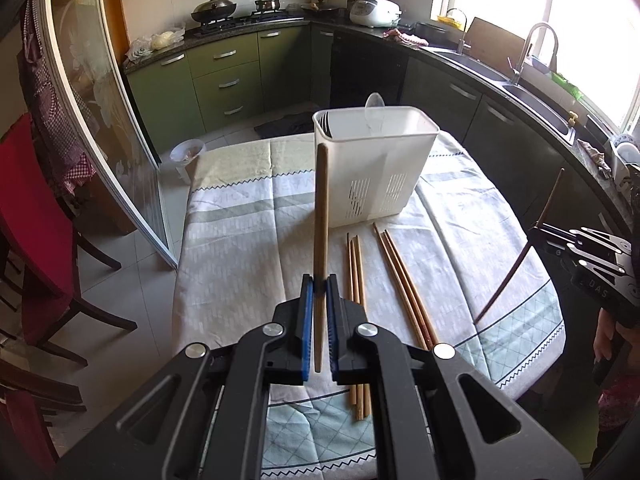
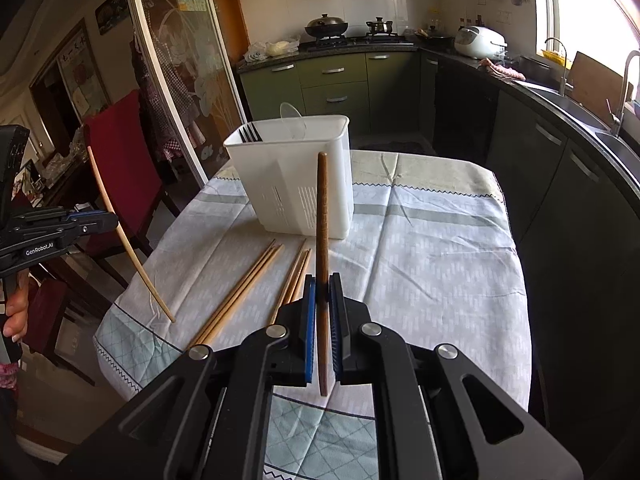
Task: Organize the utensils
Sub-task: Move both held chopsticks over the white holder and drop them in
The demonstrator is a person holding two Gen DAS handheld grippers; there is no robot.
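Chair [image 1: 38,216], red-backed, is seen at far left beside the bench [image 1: 240,216], which is covered by a pale patterned cloth [image 1: 248,248].

Left gripper [image 1: 319,280]: fingers [image 1: 306,320] are closed on a light chopstick [image 1: 321,208], held almost upright above the cloth. In the right wrist view the same gripper [image 2: 114,219] is seen at the left edge, off the bench side, with the light stick [image 2: 128,240] slanting down past it.

Loose chopsticks: one light group [image 1: 356,276] and one browner group [image 1: 404,280] lie flat on the cloth, just beside each other, in front of the caddy.

Caddy [image 1: 376,168], white, slotted at the base, stands upright near the middle of the bench. Fork tines [image 1: 329,124] and a clear spoon [image 1: 376,106] are seen inside it.

Right gripper [image 2: 324,286]: fingers [image 2: 308,320] are closed on a dark chopstick [image 2: 322,216], held near upright. In the left wrist view it [image 1: 538,230] appears at the right edge with the dark stick [image 1: 516,264] angled down toward the cloth.
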